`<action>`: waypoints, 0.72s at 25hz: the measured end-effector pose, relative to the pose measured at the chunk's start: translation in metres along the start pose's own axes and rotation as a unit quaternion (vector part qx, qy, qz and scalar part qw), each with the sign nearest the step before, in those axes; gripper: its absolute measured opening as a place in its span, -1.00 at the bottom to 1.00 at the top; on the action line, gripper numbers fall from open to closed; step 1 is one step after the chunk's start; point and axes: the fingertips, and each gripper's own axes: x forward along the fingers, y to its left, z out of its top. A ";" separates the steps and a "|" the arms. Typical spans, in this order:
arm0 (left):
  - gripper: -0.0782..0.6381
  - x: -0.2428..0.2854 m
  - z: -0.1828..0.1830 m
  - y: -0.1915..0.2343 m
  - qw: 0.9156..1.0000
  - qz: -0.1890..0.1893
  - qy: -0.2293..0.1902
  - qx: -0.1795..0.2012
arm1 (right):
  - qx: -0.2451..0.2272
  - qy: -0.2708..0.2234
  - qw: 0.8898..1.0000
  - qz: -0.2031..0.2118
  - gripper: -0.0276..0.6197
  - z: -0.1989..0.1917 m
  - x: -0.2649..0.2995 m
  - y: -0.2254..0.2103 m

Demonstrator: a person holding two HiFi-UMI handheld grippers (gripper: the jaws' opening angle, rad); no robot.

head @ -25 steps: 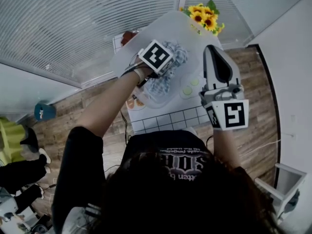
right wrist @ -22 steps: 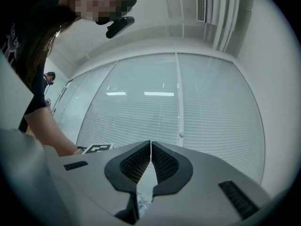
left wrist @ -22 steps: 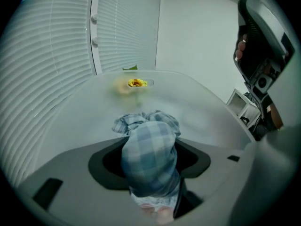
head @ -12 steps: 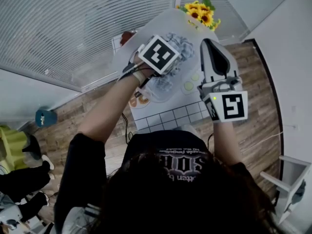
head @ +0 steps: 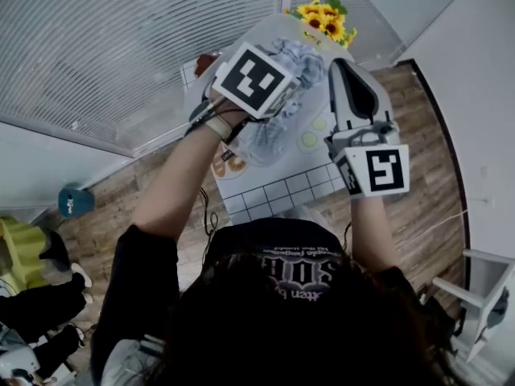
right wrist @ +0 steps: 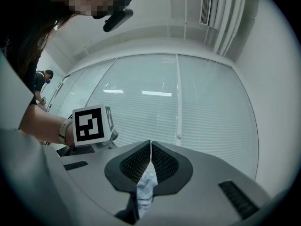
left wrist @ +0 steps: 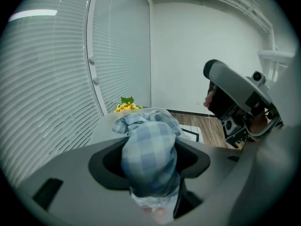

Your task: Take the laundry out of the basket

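A blue checked cloth (head: 291,58) hangs bunched over the white table (head: 282,190), held up between both grippers. My left gripper (head: 273,95) is shut on a thick wad of this cloth (left wrist: 150,147), which fills the gap between its jaws. To its right, my right gripper (head: 348,75) points away from me, its ribbed pads (right wrist: 141,164) pressed together on a thin fold of the same cloth (right wrist: 145,192). The left gripper's marker cube (right wrist: 91,124) shows close by in the right gripper view. I cannot make out a basket under the cloth.
Sunflowers (head: 322,21) stand at the table's far end, next to a wall of window blinds (head: 121,47). A red thing (head: 208,59) lies at the table's far left edge. Wooden floor (head: 418,135) lies right of the table. Another person (head: 32,296) is at lower left.
Both grippers have risen and moved toward the far end of the table, carrying the blue checked cloth up with them. The left marker cube looks larger now.
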 end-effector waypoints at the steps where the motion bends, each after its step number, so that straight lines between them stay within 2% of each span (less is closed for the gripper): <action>1: -0.06 -0.003 0.004 0.001 1.000 0.004 -0.003 0.001 | -0.002 0.001 1.000 0.001 -0.82 0.000 0.000 -0.001; 9: -0.05 -0.023 0.039 -0.004 0.999 0.023 -0.042 0.006 | -0.009 -0.008 1.000 0.011 -0.82 0.011 0.000 -0.012; 18: -0.06 -0.034 0.089 -0.037 0.996 0.023 -0.072 0.051 | -0.036 -0.020 0.999 -0.001 -0.82 0.031 -0.019 -0.036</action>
